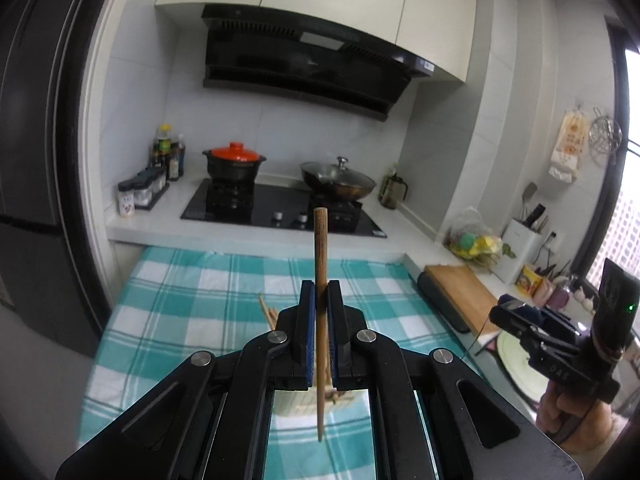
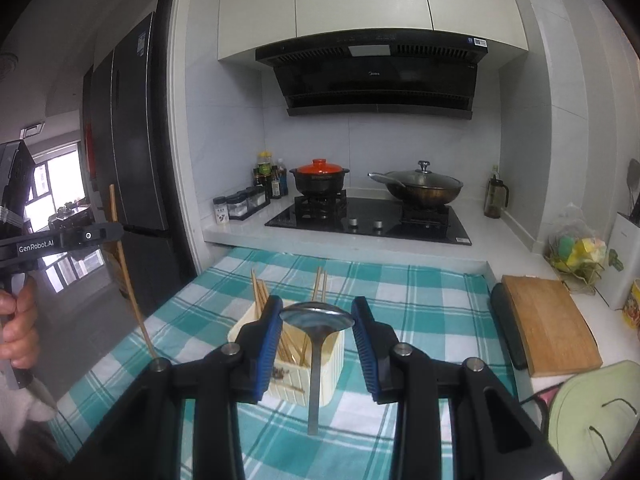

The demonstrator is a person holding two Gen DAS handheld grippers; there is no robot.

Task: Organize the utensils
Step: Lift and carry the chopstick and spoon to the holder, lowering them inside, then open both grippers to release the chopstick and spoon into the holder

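Observation:
My left gripper (image 1: 320, 292) is shut on a single wooden chopstick (image 1: 320, 264), held upright above the checked cloth; it also shows at the left of the right wrist view (image 2: 130, 288). My right gripper (image 2: 318, 320) holds a metal spoon (image 2: 316, 320) bowl-up between its blue pads, its handle hanging down over the cream utensil holder (image 2: 326, 376). The holder stands on the teal checked cloth (image 2: 420, 300) and holds several wooden chopsticks (image 2: 260, 292). In the left wrist view the holder (image 1: 304, 404) is mostly hidden under the gripper.
A wooden cutting board (image 2: 548, 320) lies right of the cloth. Behind are a black hob (image 2: 368, 220) with an orange-lidded pot (image 2: 319, 180) and a lidded wok (image 2: 420, 188). Spice jars (image 2: 240, 204) stand at left, a green bag (image 2: 592, 412) at lower right.

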